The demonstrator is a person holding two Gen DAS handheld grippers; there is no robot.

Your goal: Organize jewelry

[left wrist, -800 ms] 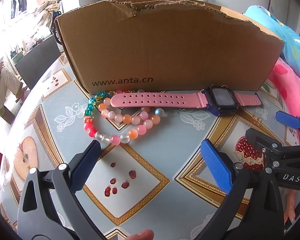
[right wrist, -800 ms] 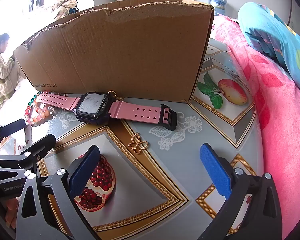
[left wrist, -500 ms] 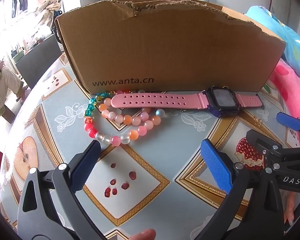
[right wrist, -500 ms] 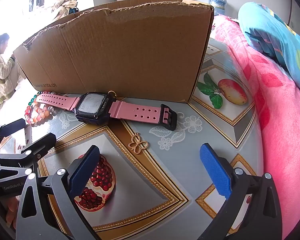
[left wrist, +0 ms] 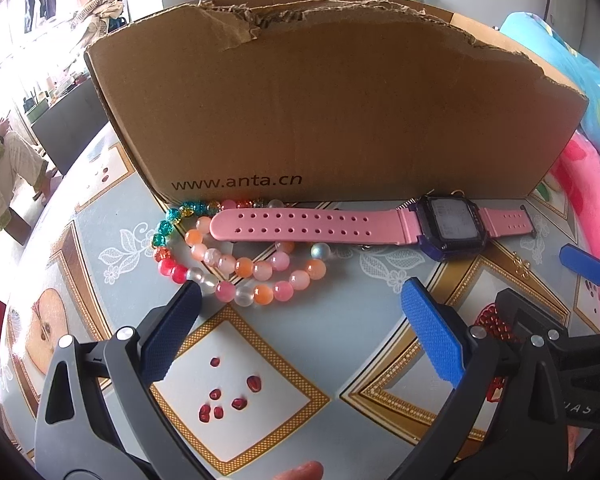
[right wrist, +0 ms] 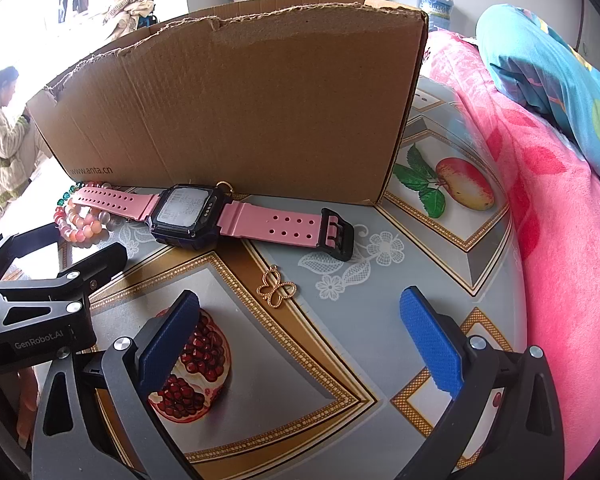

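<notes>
Pink-strapped watch (left wrist: 380, 226) flat beside cardboard box (left wrist: 340, 112) | pastel bead bracelet (left wrist: 236, 264) under strap | both jaws released, empty

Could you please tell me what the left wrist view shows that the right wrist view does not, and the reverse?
Only the left wrist view shows the whole bead bracelets and loose pomegranate seeds printed on the tablecloth. Only the right wrist view shows the watch buckle, the printed apple and the butterfly charm clearly. Both share the watch, the box and both open grippers, left and right.
</notes>
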